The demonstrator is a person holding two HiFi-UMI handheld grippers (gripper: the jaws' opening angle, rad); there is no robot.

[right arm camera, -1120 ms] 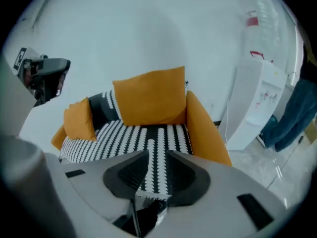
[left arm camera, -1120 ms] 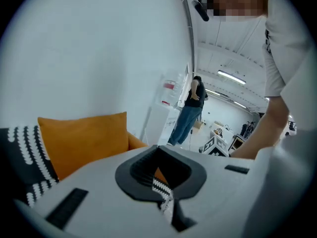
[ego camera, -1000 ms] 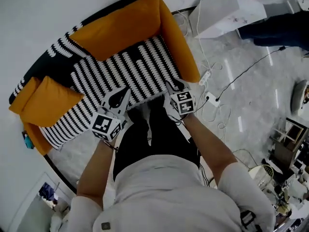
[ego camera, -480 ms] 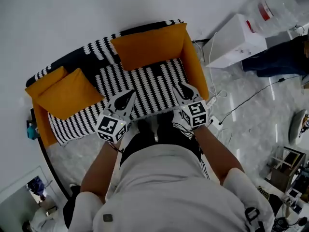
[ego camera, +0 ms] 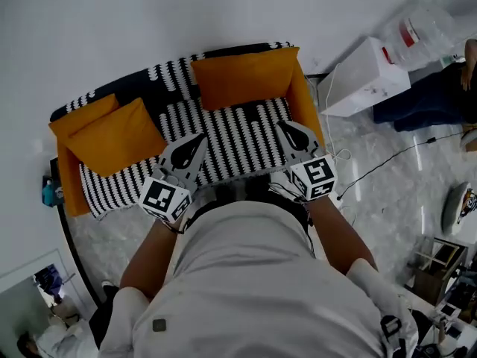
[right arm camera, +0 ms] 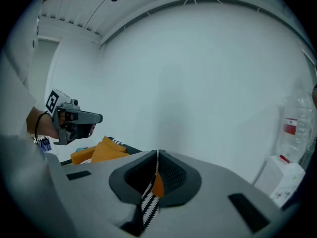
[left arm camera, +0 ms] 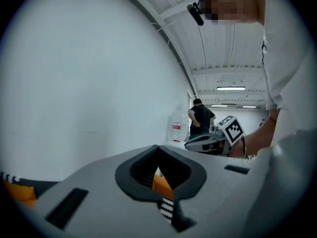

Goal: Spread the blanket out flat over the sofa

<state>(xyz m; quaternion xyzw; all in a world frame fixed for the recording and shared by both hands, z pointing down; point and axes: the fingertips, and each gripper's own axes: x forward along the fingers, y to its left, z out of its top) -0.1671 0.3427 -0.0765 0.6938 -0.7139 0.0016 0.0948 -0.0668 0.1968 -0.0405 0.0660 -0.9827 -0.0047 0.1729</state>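
Observation:
The black-and-white striped blanket (ego camera: 231, 136) lies spread over the seat and back of the orange sofa (ego camera: 246, 77); a loose orange cushion (ego camera: 123, 136) rests on its left part. In the head view both grippers hang in the air in front of the sofa. My left gripper (ego camera: 198, 139) is shut with nothing in it, its jaws meeting at the tip (left arm camera: 158, 147). My right gripper (ego camera: 286, 127) has just been closing and stands shut (right arm camera: 158, 152) on nothing. Blanket and sofa show far off through the hollow behind each pair of jaws.
A white box (ego camera: 365, 77) stands on the floor right of the sofa, with cables (ego camera: 373, 170) trailing beside it. A blue bottle (ego camera: 48, 194) sits at the sofa's left end. A white wall runs behind the sofa. A person in dark clothes (left arm camera: 200, 118) stands far off.
Both grippers have risen from the blanket's front edge and now hang above the seat front. The blanket stays on the sofa. The whole sofa has come into the head view.

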